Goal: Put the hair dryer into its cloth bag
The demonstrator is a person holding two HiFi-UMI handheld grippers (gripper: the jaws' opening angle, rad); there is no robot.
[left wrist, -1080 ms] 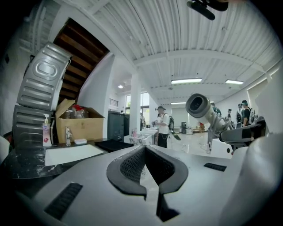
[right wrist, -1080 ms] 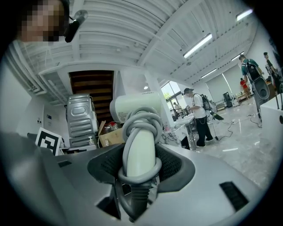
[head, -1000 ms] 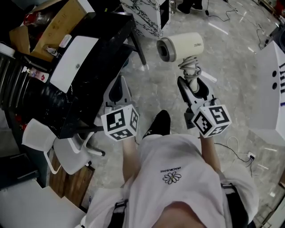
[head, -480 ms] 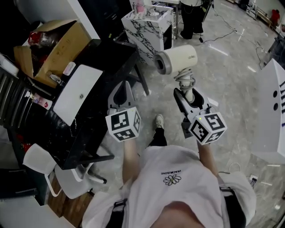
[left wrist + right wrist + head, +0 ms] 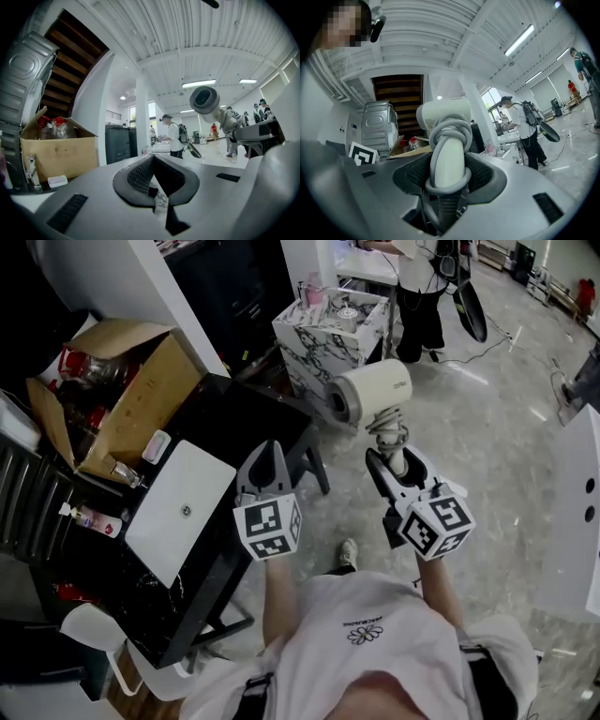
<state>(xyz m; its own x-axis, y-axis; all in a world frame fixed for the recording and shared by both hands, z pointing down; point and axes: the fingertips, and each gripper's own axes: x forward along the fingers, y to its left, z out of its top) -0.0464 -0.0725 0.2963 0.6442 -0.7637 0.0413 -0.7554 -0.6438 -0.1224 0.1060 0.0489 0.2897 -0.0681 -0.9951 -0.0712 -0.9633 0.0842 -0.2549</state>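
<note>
Starting with the head view: both tongs are held out level in front of a white shirt (image 5: 366,634), over a grey floor (image 5: 497,437). The hair dryer (image 5: 370,390) is carried in the air at 12 o'clock of the right tongs (image 5: 395,458), upright, with its barrel mouth turned toward 9 o'clock. Its handle is gripped by those tongs, and a grey cord (image 5: 387,432) is wound round it. The left tongs (image 5: 269,448) are seen closed, tips together. A black worktop (image 5: 234,418) lies at 9 o'clock of them, with a white laptop (image 5: 183,512) on it. A cardboard box (image 5: 131,399) sits at 10 o'clock, and a marble-patterned stand (image 5: 328,329) at 12.

Left gripper view: the left tongs (image 5: 152,158) are closed pad to pad. A thin printed white strip (image 5: 160,200) is seen at the seam; what it is cannot be told. The hair dryer (image 5: 205,99) is seen at 2 o'clock, and the cardboard box (image 5: 56,150) at 9. A person (image 5: 174,136) stands far off at 12.

Right gripper view: the right tongs (image 5: 449,165) are clamped on the handle of the hair dryer (image 5: 443,112), with the cord (image 5: 451,127) looped between the pads (image 5: 415,176). The cardboard box (image 5: 412,144) is seen at 10 o'clock, and the person (image 5: 529,129) at 3.
</note>
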